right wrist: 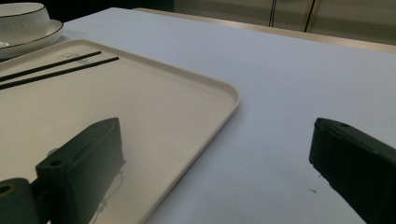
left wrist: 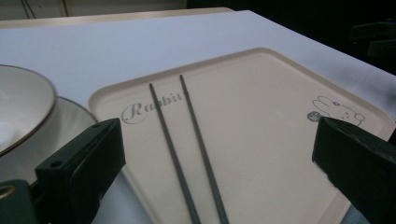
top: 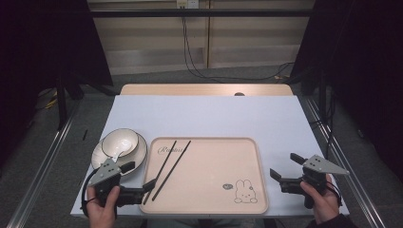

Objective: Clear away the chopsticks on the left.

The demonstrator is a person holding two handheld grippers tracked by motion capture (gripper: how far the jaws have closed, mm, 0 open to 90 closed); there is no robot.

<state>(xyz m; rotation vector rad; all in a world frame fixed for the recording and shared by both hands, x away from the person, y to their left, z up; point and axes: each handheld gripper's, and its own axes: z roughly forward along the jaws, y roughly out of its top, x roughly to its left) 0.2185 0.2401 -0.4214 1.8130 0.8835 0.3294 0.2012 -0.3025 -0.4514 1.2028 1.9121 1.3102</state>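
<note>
A beige tray (top: 209, 166) (left wrist: 261, 116) (right wrist: 140, 102) with a rabbit print lies at the table's near middle. Two black chopsticks (top: 168, 164) (left wrist: 169, 140) (right wrist: 60, 72) lie side by side on its left part. To the left of the tray a white bowl (top: 119, 141) (left wrist: 18, 107) (right wrist: 21, 18) sits on a white plate (top: 97, 156) (left wrist: 70, 121) (right wrist: 46, 37). My left gripper (top: 139, 175) (left wrist: 217, 140) is open at the tray's near left corner, with its jaws on either side of the chopsticks' near ends. My right gripper (top: 287, 166) (right wrist: 217, 128) is open and holds nothing, just right of the tray.
The white table cover (top: 209, 114) stretches bare beyond the tray to a wooden strip (top: 204, 89) at the far edge. Metal rails (top: 43, 161) run along both sides of the table. Dark curtains hang at left and right, and cables (top: 199, 71) lie on the floor behind.
</note>
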